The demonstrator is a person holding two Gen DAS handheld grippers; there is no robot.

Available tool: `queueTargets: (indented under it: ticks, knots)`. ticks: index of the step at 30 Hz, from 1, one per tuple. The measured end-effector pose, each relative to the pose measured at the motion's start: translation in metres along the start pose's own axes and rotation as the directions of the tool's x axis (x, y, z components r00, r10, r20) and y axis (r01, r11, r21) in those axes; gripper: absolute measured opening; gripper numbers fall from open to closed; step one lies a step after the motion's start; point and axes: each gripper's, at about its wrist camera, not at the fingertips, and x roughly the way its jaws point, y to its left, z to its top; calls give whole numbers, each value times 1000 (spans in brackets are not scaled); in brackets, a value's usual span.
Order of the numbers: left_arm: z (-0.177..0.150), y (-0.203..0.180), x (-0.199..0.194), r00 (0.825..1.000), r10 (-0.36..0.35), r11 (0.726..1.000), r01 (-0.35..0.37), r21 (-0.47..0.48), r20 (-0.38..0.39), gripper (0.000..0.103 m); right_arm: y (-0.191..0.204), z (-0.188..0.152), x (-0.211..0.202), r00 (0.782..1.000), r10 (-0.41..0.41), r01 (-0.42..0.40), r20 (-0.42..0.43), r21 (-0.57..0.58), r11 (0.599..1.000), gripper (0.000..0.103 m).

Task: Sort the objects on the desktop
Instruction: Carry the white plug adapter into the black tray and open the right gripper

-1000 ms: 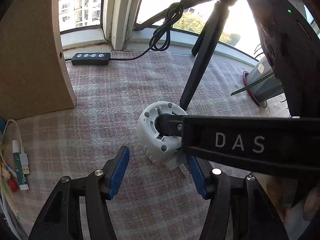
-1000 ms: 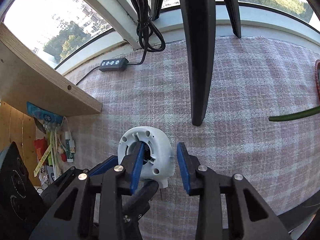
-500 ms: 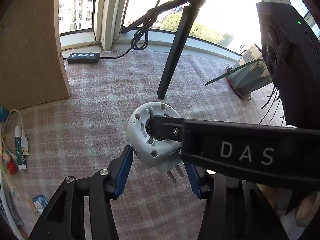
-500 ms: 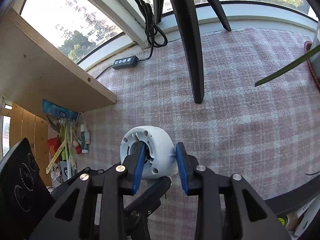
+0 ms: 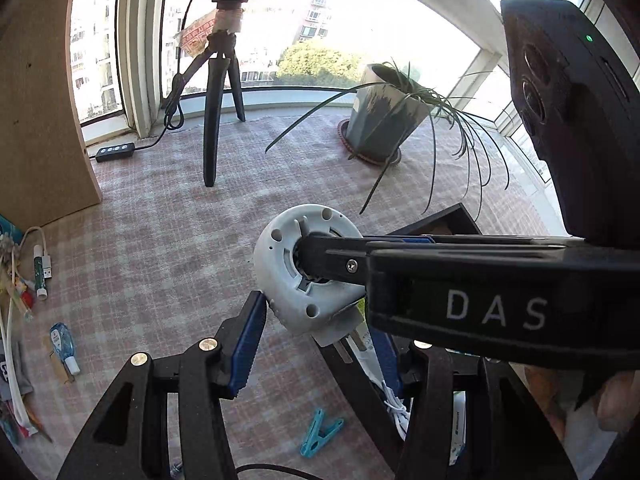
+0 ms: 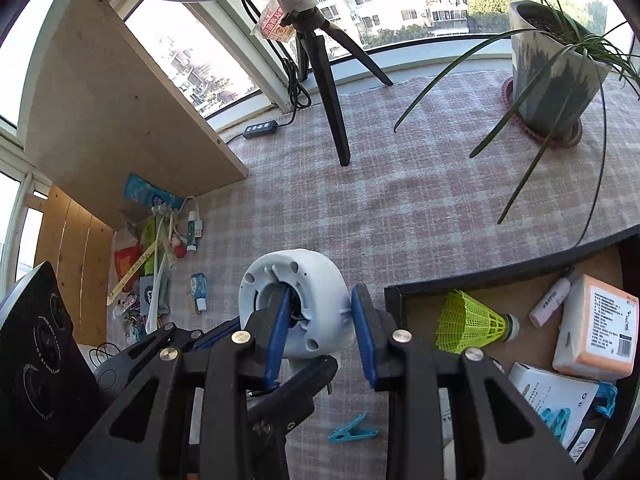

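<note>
Right wrist view showed the right gripper (image 6: 320, 332) partly closed on the white plug reel (image 6: 296, 304), one pad inside its hollow middle and one on the outer side, holding it up off the checked cloth (image 6: 400, 208). From the left wrist view, the left gripper (image 5: 316, 332) sat about half open under the reel. Its left pad touched the reel's edge, but the other pad was hidden, so I could not tell if it really held on. Its jaws had just been closing a little, with the reel between them. The black box (image 6: 500, 276) was just beside the reel, on the right. Inside it lay a yellow shuttlecock (image 6: 472, 324), a small tube (image 6: 554, 300), a peach packet (image 6: 596, 324) and a white carton (image 6: 556, 396). So some sorting looked done. Plenty was left, I thought: a blue clip (image 6: 352, 432) on the cloth, and a pile of small things (image 6: 160, 256) by the wooden board (image 6: 132, 120).
</note>
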Motion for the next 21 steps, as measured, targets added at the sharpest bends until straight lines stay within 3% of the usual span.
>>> queueTargets:
  ticks: [4,11,21]
  knots:
    - [-13,-51,7,996,-82,995,84,57,-37,49,-34,-35,-41,998,-35,33,43,40,999,31]
    - [-32,-143,31,981,-159,966,178,189,-112,49,-108,-93,-98,990,-115,101,77,173,980,31]
    - [-46,-223,54,963,-171,920,231,317,-208,49,-183,-145,-145,976,-193,153,99,315,937,31]
